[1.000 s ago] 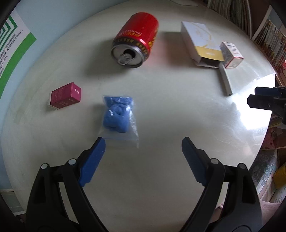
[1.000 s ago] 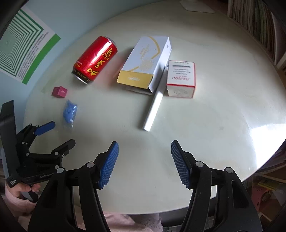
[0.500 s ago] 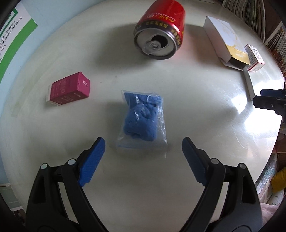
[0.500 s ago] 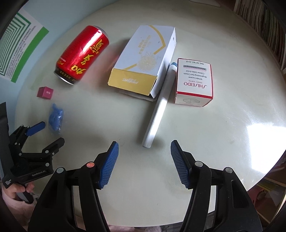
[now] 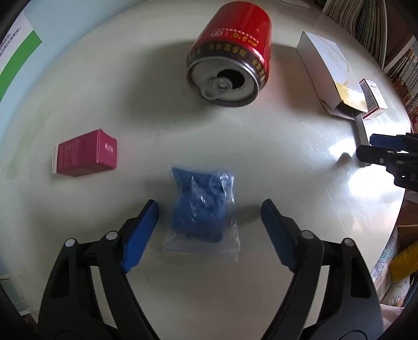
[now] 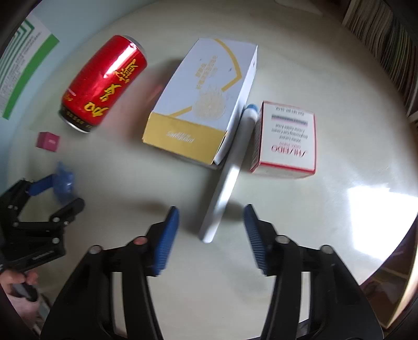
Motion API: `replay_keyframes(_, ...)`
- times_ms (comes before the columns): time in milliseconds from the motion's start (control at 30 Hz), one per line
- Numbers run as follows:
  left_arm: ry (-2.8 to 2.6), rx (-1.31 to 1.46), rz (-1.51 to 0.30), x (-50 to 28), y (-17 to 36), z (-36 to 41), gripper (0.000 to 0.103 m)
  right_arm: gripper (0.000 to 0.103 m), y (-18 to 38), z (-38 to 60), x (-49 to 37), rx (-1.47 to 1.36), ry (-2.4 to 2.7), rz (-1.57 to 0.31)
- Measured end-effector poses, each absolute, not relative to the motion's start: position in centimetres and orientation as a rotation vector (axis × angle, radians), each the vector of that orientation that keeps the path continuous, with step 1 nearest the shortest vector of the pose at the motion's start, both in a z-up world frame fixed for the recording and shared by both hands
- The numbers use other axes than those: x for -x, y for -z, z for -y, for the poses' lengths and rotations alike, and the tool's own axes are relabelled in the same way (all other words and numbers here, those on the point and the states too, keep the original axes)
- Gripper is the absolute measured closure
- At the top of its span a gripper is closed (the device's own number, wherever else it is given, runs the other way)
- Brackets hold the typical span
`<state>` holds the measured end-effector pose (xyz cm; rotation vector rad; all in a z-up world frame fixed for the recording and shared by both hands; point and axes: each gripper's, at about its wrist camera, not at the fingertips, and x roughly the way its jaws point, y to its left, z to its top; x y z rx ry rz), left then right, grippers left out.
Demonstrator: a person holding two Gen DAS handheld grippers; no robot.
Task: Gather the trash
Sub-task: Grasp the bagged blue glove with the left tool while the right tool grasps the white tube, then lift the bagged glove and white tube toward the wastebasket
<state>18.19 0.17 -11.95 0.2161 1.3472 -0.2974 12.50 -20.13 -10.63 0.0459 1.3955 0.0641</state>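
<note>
A clear plastic bag of blue stuff (image 5: 202, 209) lies on the round pale table (image 5: 156, 136). My left gripper (image 5: 210, 227) straddles it, its jaws closing, with gaps left between the pads and the bag. In the right wrist view a long white tube (image 6: 230, 180) lies between a white-and-yellow box (image 6: 203, 104) and a white box with red edging (image 6: 286, 141). My right gripper (image 6: 211, 232) hangs over the tube's near end, its jaws closing, pads clear of the tube. A red can (image 5: 232, 52) lies on its side, mouth toward the left gripper.
A small magenta box (image 5: 85, 153) lies left of the bag. Shelves of books (image 5: 365, 23) stand beyond the table's far right edge. A green-and-white poster (image 6: 23, 68) hangs on the wall at left. A person's hand (image 6: 15, 290) holds the left gripper (image 6: 56, 192).
Both grippers have come down and forward over the table. The bag now lies between the left jaws and the tube's end between the right jaws. Both pairs of jaws have narrowed.
</note>
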Motion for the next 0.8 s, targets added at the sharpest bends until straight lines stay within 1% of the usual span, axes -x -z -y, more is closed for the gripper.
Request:
replay_keyframes(33,0.292,-0.211,-1.344,-18.3,11.9,-0.2,0.035,0.061,10.6,19.9,-12.6,-0.038,-0.056,-1.393)
replay_keyframes(67,0.289,-0.208,-1.340,-18.5,11.8,-0.3,0.039,0.067,10.6,19.8,-12.6,-0.028,-0.047,-1.391)
replay_keyframes(100,0.288,-0.208,-1.337,-18.5,11.7,-0.2,0.041,0.075,10.6,19.9,-12.7,-0.027,-0.039,-1.387)
replay_keyframes(167,0.285,-0.205,-1.330,-18.6,11.6,-0.2,0.056,0.085,10.5,20.1,-12.4,-0.027,-0.031,-1.383)
replay_keyframes(233,0.282,-0.204,-1.326,-18.3,11.4,-0.5,0.065,0.086,10.5,20.2,-12.3,-0.031,-0.033,-1.377)
replay_keyframes(333,0.275,-0.199,-1.333,-17.5,11.0,-0.5,0.066,0.090,10.2,20.9,-11.6,-0.072,-0.051,-1.387)
replay_keyframes(567,0.285,-0.201,-1.293,-15.0,8.5,-0.2,0.067,0.090,8.9,22.4,-9.9,-0.171,-0.101,-1.383)
replay_keyframes(800,0.317,-0.229,-1.234,-13.2,5.3,0.5,0.067,0.090,5.5,23.8,-6.4,-0.232,-0.174,-1.327)
